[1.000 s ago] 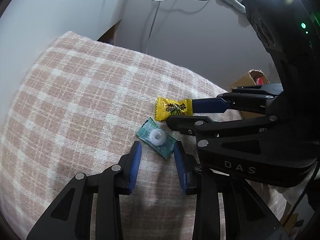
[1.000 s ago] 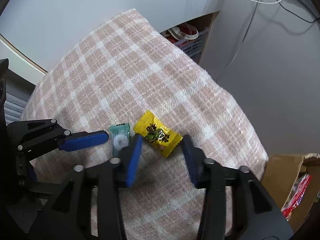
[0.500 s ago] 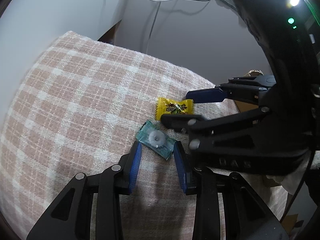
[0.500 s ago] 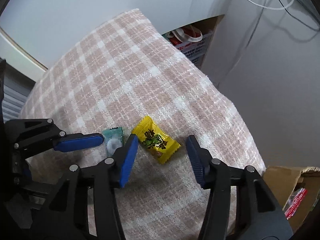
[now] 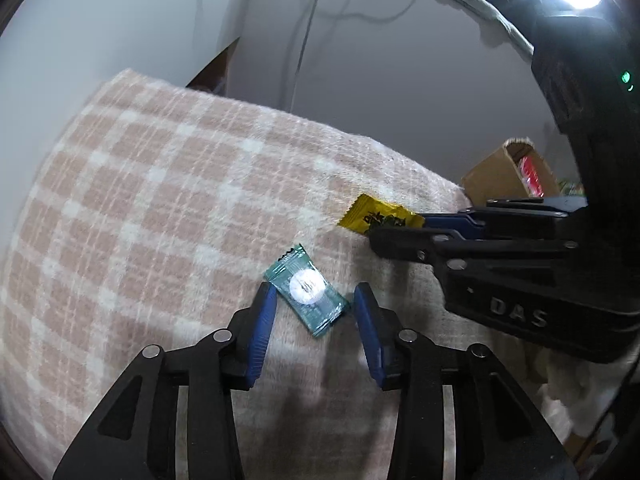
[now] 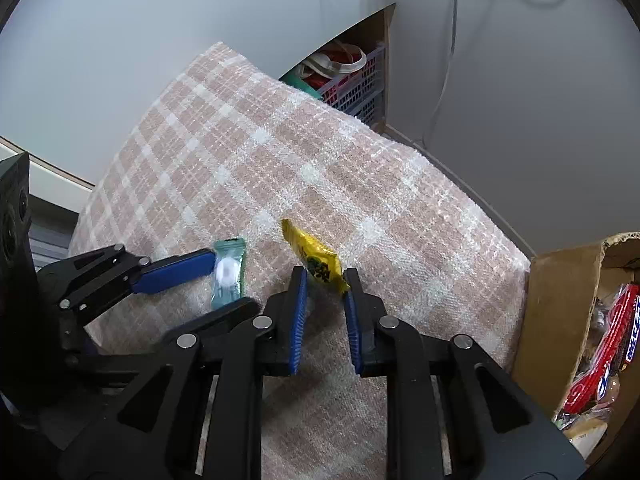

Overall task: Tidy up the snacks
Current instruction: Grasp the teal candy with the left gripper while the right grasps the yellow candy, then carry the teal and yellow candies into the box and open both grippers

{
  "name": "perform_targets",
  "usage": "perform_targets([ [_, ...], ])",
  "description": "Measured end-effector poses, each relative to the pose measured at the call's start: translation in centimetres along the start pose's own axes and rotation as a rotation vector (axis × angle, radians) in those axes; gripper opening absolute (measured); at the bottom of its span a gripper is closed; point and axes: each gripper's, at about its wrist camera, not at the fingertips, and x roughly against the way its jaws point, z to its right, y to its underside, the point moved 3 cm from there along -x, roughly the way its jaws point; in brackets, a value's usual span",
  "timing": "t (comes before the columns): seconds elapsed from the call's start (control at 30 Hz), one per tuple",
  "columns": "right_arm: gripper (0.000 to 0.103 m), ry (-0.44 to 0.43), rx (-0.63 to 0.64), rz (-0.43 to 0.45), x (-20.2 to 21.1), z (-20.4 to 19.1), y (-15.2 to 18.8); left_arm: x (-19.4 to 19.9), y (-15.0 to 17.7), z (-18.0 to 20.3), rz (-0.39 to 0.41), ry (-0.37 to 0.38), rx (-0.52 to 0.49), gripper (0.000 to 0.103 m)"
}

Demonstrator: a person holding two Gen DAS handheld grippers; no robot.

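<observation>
on the plaid cloth [image 6: 248,148], right gripper [image 6: 325,280] just closed, pinching yellow candy [image 6: 316,258]; left gripper [image 5: 314,308] spread wider around teal candy [image 5: 306,290], lift likely next

The raised letters "DAS" stand on the black body of the right gripper [image 5: 400,229], seen from the left wrist view. The yellow candy wrapper [image 6: 316,262] carries dark print too crumpled to read. The red packets [image 6: 612,344] in the cardboard box [image 6: 560,312] bear white lettering that cannot be made out.
</observation>
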Motion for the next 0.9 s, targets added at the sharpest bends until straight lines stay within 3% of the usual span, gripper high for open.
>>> perform_targets([
  [0.07,0.019,0.001,0.032,-0.005,-0.1,-0.2,-0.1,-0.3,0.2,0.9,0.012,-0.047,-0.061,0.037],
  [0.17,0.021,0.021,0.065,0.010,-0.2,-1.5,-0.3,-0.3,0.6,1.4,0.037,-0.101,-0.104,0.025],
  [0.27,0.032,0.024,0.103,0.004,-0.8,-2.0,-0.6,0.1,0.7,1.0,0.042,-0.082,-0.080,0.022],
  [0.4,0.033,0.035,0.128,0.001,-1.5,-3.2,-1.3,0.6,1.0,0.4,0.048,-0.069,-0.071,0.022],
  [0.47,0.019,0.034,0.127,0.004,-1.9,-3.9,-1.6,0.9,1.2,-0.4,0.053,-0.053,-0.047,0.022],
  [0.53,0.016,0.028,0.113,0.013,-1.8,-3.9,-1.6,1.3,1.5,-0.9,0.057,-0.044,-0.030,0.022],
  [0.9,0.011,-0.035,0.007,0.097,2.3,-2.9,1.1,3.8,1.5,-3.0,0.083,-0.029,0.022,0.022],
])
